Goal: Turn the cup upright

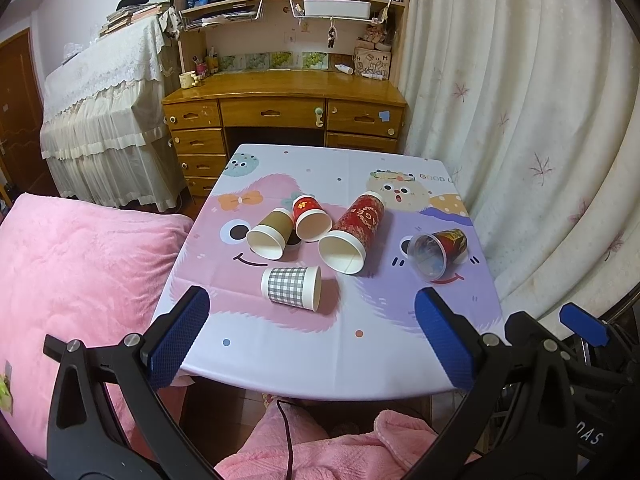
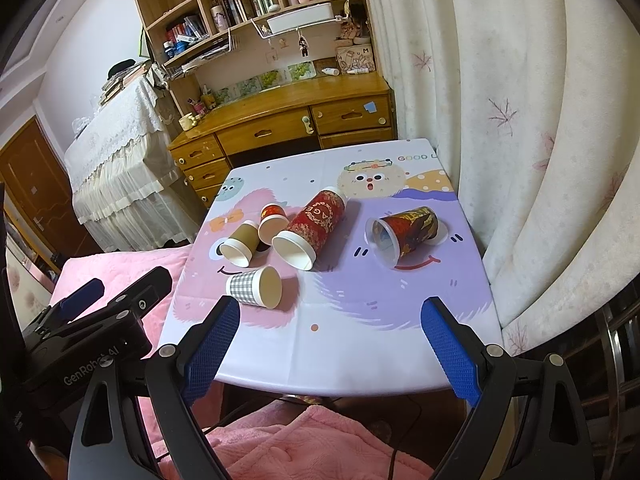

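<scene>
Several cups lie on their sides on the cartoon-print table (image 1: 320,352) (image 2: 360,352). A grey checked cup (image 1: 291,288) (image 2: 254,288) lies nearest. Behind it lie a brown cup (image 1: 269,234) (image 2: 239,243), a small red cup (image 1: 311,218) (image 2: 273,222), a tall red cup (image 1: 354,232) (image 2: 311,228) and a clear plastic cup with a dark red print (image 1: 438,254) (image 2: 404,234) at the right. My left gripper (image 1: 312,338) is open and empty above the table's near edge. My right gripper (image 2: 330,344) is open and empty there too.
A pink blanket (image 1: 72,280) covers the bed at the left. A white curtain (image 1: 540,120) hangs close along the table's right side. A wooden desk with shelves (image 1: 284,100) stands behind the table. The right gripper's body (image 1: 580,360) shows at the right of the left wrist view.
</scene>
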